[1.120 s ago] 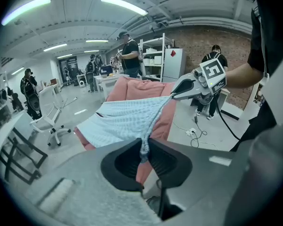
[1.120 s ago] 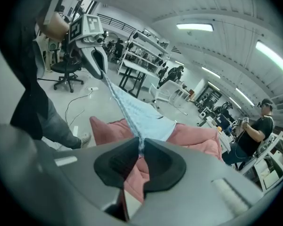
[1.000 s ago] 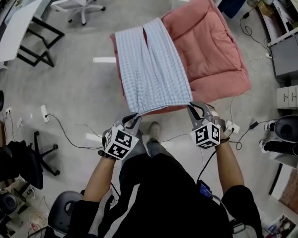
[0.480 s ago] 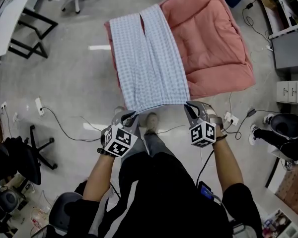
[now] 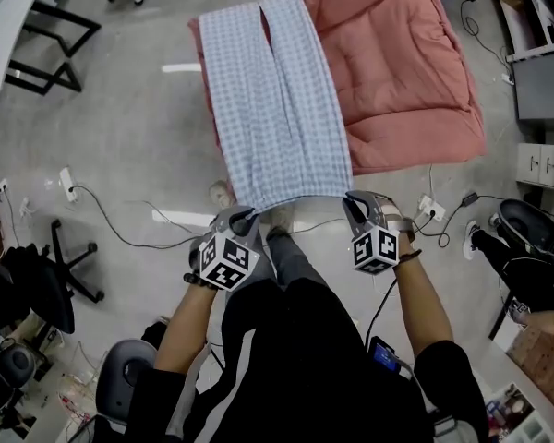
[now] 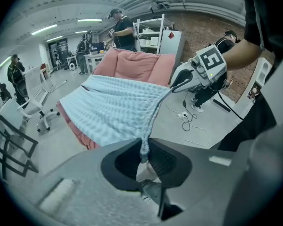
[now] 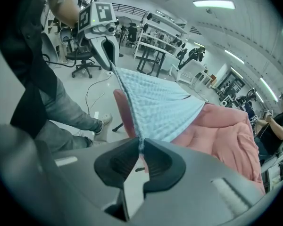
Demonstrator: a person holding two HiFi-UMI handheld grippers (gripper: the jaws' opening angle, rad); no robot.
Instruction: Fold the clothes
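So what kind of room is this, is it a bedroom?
Probably a lab or workshop, not a home: a bare grey floor with loose cables, rolling office chairs and metal shelves.

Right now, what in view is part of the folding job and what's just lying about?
In the job:
checked trousers, waistband pinched by the left gripper and right gripper, both shut on it
pink cushion under them

Lying about:
white power strip on the floor
black office chair
grey drawer unit
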